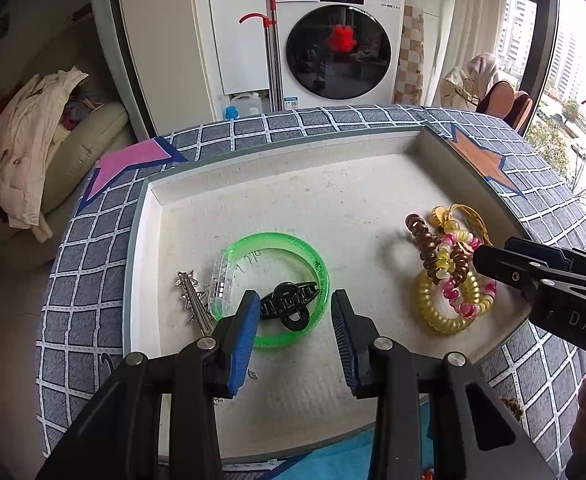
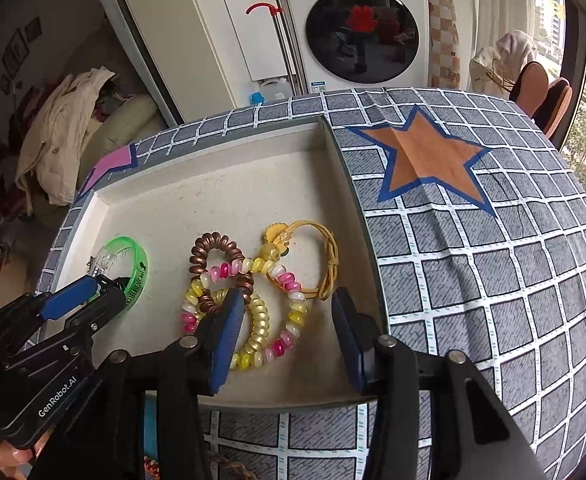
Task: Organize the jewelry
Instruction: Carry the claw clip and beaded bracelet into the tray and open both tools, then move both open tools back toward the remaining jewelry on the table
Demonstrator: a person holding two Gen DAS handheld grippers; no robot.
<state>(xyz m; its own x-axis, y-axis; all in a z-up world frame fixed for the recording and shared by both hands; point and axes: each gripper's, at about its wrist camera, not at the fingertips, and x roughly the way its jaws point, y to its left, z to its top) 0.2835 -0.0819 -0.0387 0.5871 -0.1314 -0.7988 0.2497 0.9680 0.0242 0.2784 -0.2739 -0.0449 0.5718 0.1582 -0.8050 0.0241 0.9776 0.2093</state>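
Observation:
A shallow white tray (image 1: 293, 160) holds the jewelry. On its left lie a green bangle (image 1: 321, 264), a black claw clip (image 1: 289, 304), a clear clip (image 1: 221, 280) and a silver star barrette (image 1: 191, 296). My left gripper (image 1: 296, 312) is open and empty, its jaws either side of the claw clip. On the right lie a brown coil tie (image 2: 213, 256), a yellow coil tie (image 2: 259, 328), a pink-yellow bead bracelet (image 2: 289, 288) and a gold cord bracelet (image 2: 325, 256). My right gripper (image 2: 287, 332) is open and empty over the beads.
The tray (image 2: 221, 176) sits on a grey checked tablecloth (image 2: 493, 280) with an orange star (image 2: 429, 160) to its right and a pink star (image 1: 133, 164) to its left. A washing machine (image 1: 337, 40) stands beyond the table. A sofa with clothes (image 1: 33, 152) is at left.

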